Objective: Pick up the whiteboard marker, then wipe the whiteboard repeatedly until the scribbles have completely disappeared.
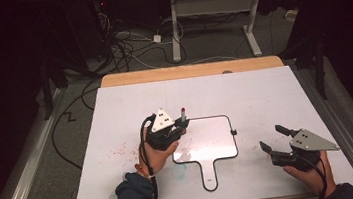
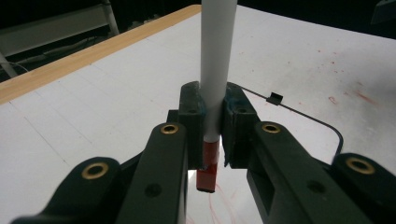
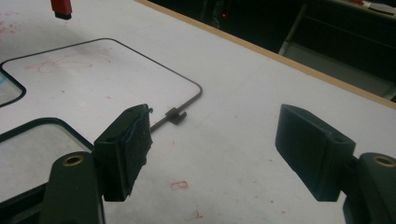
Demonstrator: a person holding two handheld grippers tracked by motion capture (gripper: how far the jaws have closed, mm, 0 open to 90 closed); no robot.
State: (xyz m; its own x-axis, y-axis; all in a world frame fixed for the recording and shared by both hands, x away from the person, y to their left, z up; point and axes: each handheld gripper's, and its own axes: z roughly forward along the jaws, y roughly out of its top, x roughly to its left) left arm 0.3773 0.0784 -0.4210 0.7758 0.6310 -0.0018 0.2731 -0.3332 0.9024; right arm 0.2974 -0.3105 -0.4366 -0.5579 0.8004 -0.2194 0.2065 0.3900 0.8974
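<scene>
My left gripper (image 1: 182,124) is shut on a white marker (image 1: 182,113) with a red end, held upright over the left edge of a small handled whiteboard (image 1: 213,133). In the left gripper view the marker (image 2: 217,70) stands clamped between the pads, its red end just above the board. Faint red scribbles (image 1: 184,151) mark the board. My right gripper (image 1: 271,137) hovers to the right of the board, open with nothing between its jaws (image 3: 215,144). The right gripper view shows the whiteboard (image 3: 93,74), the small black clip (image 3: 176,115) on its rim, and the marker's red end (image 3: 61,8).
Red ink specks (image 1: 119,148) stain the white table cover left of the board, and a pale blue smear (image 1: 179,172) lies by the handle. A wooden table edge (image 1: 191,71) runs along the far side. Cables (image 1: 123,50) and desk legs lie on the floor beyond.
</scene>
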